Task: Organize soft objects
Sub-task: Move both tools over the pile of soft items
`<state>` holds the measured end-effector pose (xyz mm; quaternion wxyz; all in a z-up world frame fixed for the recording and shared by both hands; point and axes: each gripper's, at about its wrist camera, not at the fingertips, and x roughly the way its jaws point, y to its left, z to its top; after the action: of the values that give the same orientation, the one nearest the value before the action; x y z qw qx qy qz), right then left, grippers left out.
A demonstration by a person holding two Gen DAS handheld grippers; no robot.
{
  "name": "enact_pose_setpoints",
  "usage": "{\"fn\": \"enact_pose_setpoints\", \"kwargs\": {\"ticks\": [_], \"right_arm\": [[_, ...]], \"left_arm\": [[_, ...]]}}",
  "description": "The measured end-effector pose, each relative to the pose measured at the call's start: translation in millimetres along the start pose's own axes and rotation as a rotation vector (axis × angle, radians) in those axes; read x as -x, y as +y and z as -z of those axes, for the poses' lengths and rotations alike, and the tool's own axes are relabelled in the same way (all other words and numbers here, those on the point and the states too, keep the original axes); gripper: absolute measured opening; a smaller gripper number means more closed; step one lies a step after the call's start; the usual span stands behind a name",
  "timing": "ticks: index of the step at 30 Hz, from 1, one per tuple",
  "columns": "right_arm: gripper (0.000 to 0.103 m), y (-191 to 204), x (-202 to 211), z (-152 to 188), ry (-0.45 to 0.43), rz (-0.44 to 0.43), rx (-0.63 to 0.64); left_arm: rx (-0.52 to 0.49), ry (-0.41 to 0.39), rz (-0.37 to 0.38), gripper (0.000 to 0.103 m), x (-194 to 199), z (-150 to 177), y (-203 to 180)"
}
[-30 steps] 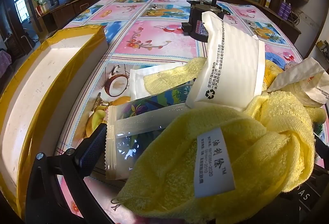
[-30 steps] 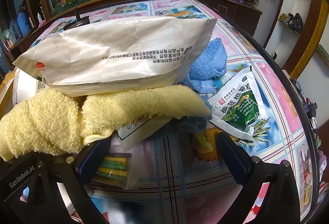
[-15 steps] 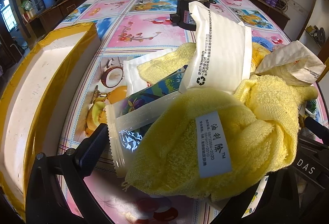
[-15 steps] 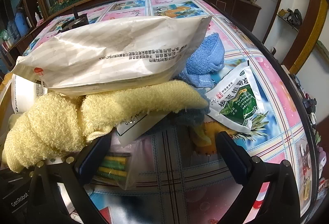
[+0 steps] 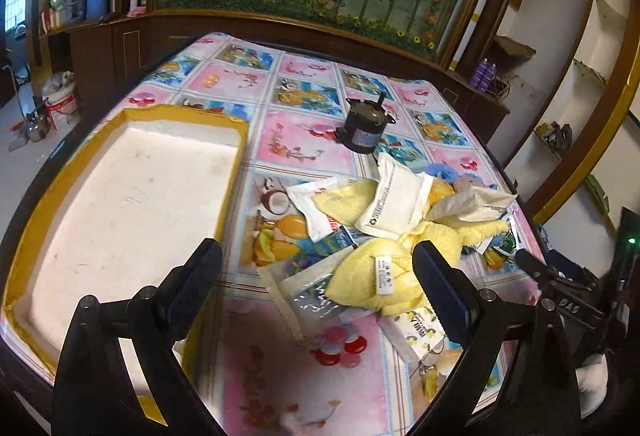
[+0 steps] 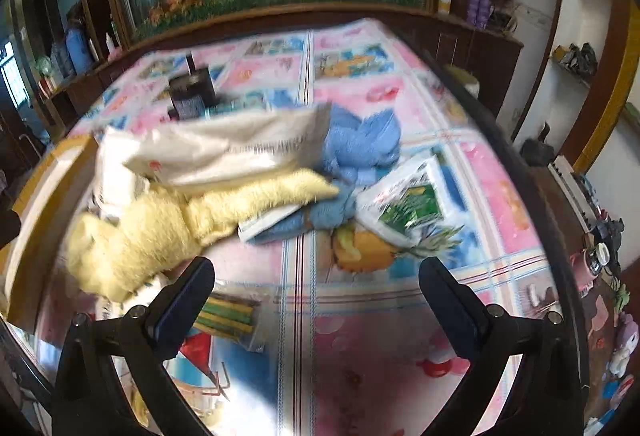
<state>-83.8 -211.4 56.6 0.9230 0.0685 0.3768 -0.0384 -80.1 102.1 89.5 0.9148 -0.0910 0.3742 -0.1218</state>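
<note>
Left wrist view: your left tongs, empty and beginning to close, have risen off the yellow towel, now just beyond them on the counter. Right tongs: wide, empty. Sorting tray unfilled, to their left.

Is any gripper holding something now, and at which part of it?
Nothing is held. The left gripper has nothing between its pads, though its jaws are closing slightly; the right gripper is open too. The yellow towel lies on the table.
</note>
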Motion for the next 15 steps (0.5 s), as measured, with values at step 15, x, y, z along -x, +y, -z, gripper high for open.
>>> {"fn": "enact_pose_setpoints", "kwargs": {"ticks": [15], "right_arm": [[0.101,-47,8,16,0.057,-0.153,-0.096]], "left_arm": [[-0.198,0.114,0.048,0.097,-18,32,-17]]}}
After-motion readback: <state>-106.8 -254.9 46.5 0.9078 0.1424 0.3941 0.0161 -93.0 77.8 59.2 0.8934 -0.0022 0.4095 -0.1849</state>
